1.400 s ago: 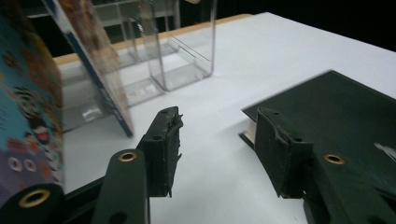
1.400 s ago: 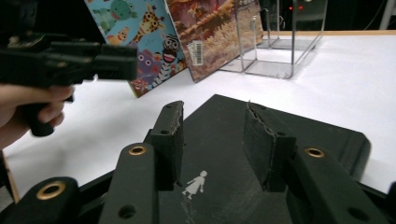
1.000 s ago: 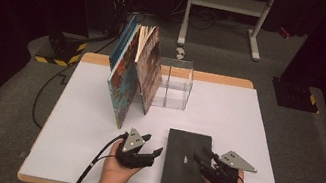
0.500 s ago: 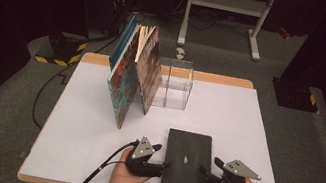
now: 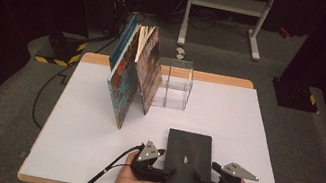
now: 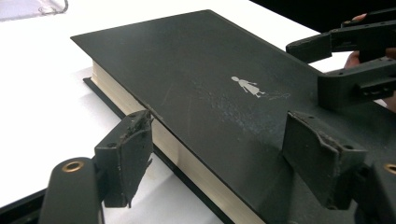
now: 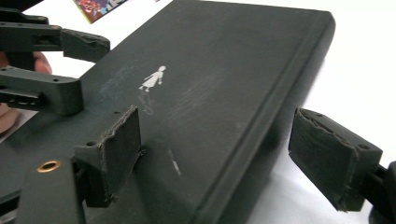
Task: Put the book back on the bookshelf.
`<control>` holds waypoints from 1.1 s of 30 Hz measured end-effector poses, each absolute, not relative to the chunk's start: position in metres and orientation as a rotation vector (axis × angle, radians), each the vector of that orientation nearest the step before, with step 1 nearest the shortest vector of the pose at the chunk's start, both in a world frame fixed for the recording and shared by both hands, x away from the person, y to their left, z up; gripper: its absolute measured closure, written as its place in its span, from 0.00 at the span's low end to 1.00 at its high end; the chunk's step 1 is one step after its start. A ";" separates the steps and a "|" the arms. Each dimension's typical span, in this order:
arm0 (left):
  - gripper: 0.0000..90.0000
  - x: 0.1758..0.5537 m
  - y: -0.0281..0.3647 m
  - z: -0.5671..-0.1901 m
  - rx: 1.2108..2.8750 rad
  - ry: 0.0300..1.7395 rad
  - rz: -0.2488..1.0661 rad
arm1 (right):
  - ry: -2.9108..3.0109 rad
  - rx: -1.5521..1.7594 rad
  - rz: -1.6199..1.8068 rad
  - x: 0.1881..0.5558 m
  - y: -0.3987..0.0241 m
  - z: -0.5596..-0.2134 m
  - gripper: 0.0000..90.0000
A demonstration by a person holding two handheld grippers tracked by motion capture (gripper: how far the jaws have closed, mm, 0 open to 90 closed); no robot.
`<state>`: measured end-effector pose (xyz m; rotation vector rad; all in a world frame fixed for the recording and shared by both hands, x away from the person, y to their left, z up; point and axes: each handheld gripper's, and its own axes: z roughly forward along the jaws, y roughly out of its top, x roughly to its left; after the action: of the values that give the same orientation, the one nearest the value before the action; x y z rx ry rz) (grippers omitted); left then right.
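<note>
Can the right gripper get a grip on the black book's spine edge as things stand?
Probably yes. The right gripper has just been opening, and its jaws now straddle the black book's spine edge, one above the cover, one outside. Nothing sits between them and the book.

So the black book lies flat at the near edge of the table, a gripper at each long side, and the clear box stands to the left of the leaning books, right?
Not quite: the clear box stands to the right of the leaning books, as the high view shows. The rest holds: the black book lies flat at the near edge of the table, with the left gripper and right gripper at its long sides.
</note>
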<state>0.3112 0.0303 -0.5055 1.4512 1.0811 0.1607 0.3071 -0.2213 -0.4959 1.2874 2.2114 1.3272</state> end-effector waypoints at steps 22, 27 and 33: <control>0.19 0.323 0.022 -0.504 1.482 1.128 0.074 | 2.248 1.374 1.356 0.314 -0.223 -0.499 0.14; 0.24 0.324 0.023 -0.502 1.485 1.124 0.088 | 2.263 1.384 1.315 0.318 -0.220 -0.495 0.14; 0.25 0.327 0.025 -0.500 1.494 1.119 0.093 | 2.268 1.381 1.275 0.322 -0.215 -0.492 0.13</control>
<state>0.3271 0.0251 -0.5002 1.4942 1.1193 0.0932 0.3224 -0.2146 -0.4919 1.3814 2.2684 1.2746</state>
